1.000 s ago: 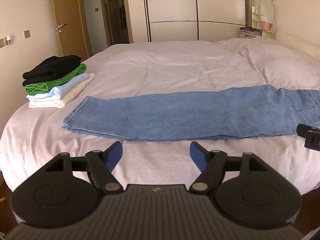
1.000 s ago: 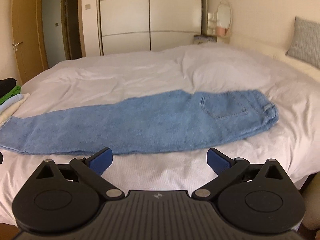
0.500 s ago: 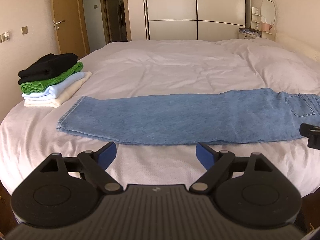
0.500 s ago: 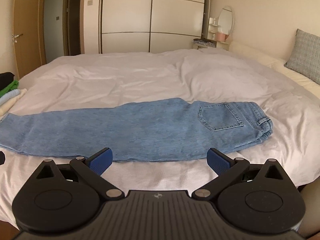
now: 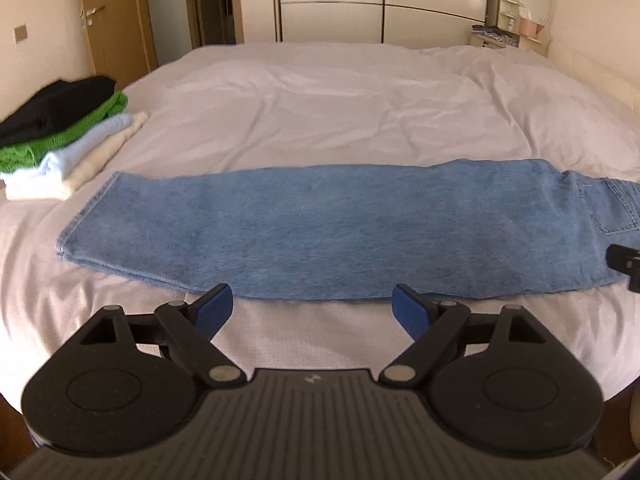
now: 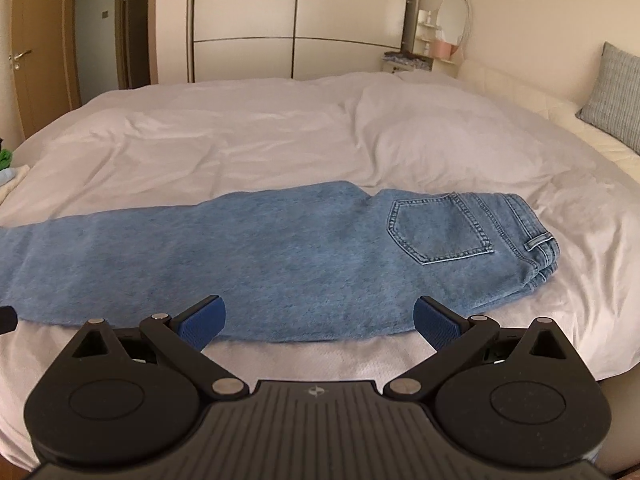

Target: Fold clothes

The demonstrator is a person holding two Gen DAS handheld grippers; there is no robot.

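Observation:
A pair of blue jeans [image 5: 320, 224] lies flat across the white bed, folded lengthwise, leg hems at the left and waistband [image 6: 536, 240] with a back pocket at the right. My left gripper [image 5: 312, 312] hovers at the near edge of the leg part, its jaws opening wide, nothing between them. My right gripper [image 6: 318, 320] hangs over the near edge by the seat part, open, with only the denim edge lying below it. The blue pads touch no cloth that I can see.
A stack of folded clothes [image 5: 60, 136], black on green on pale blue on cream, sits at the bed's left edge. The white duvet [image 5: 340, 112] stretches behind the jeans. A grey pillow [image 6: 616, 92] lies far right. Wardrobe and doors stand beyond.
Both grippers have moved closer to the jeans, which now look larger. The left gripper's jaws have spread wider. The jeans lie as before.

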